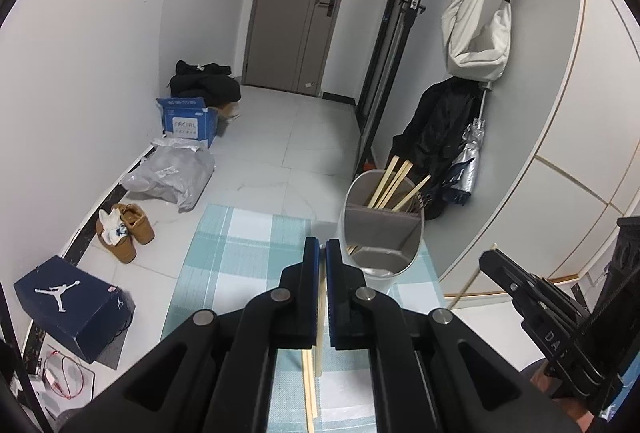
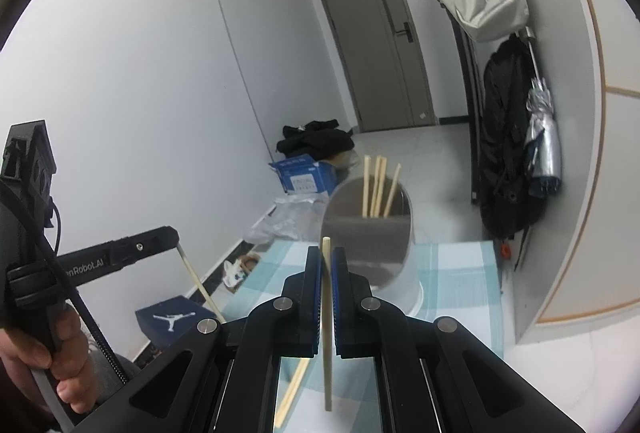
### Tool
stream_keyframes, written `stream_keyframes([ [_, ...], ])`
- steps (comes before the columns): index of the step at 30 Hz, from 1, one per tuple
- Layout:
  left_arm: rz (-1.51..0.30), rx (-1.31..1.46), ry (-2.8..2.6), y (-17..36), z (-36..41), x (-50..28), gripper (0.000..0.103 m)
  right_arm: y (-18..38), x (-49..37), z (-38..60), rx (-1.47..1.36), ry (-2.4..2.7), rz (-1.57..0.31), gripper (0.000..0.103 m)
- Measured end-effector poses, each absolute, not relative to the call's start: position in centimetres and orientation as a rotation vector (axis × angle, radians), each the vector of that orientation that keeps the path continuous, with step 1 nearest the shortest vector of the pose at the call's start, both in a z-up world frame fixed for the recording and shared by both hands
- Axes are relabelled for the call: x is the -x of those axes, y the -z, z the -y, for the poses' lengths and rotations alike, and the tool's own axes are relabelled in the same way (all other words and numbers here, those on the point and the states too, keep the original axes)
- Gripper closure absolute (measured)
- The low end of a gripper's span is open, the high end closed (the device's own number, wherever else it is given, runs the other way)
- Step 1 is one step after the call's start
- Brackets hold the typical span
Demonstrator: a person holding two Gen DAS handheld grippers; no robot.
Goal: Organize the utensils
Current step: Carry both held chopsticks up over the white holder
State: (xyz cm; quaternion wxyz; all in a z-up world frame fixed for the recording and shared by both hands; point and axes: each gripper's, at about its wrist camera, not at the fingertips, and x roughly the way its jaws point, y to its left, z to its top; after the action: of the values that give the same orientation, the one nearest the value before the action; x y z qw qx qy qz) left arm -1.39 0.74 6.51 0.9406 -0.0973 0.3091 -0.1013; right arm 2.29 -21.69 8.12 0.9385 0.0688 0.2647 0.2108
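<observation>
A grey divided utensil holder (image 1: pixel 380 233) stands on the checked teal mat (image 1: pixel 236 249), with several wooden chopsticks (image 1: pixel 394 183) upright in its far compartment; it also shows in the right wrist view (image 2: pixel 368 233). My left gripper (image 1: pixel 322 247) is shut on a wooden chopstick (image 1: pixel 319 337), just left of the holder. My right gripper (image 2: pixel 327 257) is shut on another chopstick (image 2: pixel 327 333), held upright just in front of the holder. More chopsticks (image 1: pixel 309 389) lie on the mat below the grippers.
Boxes, shoes (image 1: pixel 124 231) and plastic bags (image 1: pixel 172 177) lie along the left wall. A black coat (image 1: pixel 436 129), an umbrella and a white bag (image 1: pixel 476 33) hang on the right wall. A grey door (image 1: pixel 296 5) is at the far end.
</observation>
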Motion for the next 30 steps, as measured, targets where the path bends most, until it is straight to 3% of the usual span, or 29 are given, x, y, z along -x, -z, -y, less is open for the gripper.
stream_keyframes([
  [19,-0.575,0.286,0.354,-14.3,0.6,-3.7,0.103,-16.6,-8.7,22.5,-0.146,-0.439,-0.430,0.099],
  [30,-0.556,0.302,0.360,-15.1,0.9,-8.9,0.103,-19.3,-14.9,22.1,-0.126,-0.417,-0.386,0.099],
])
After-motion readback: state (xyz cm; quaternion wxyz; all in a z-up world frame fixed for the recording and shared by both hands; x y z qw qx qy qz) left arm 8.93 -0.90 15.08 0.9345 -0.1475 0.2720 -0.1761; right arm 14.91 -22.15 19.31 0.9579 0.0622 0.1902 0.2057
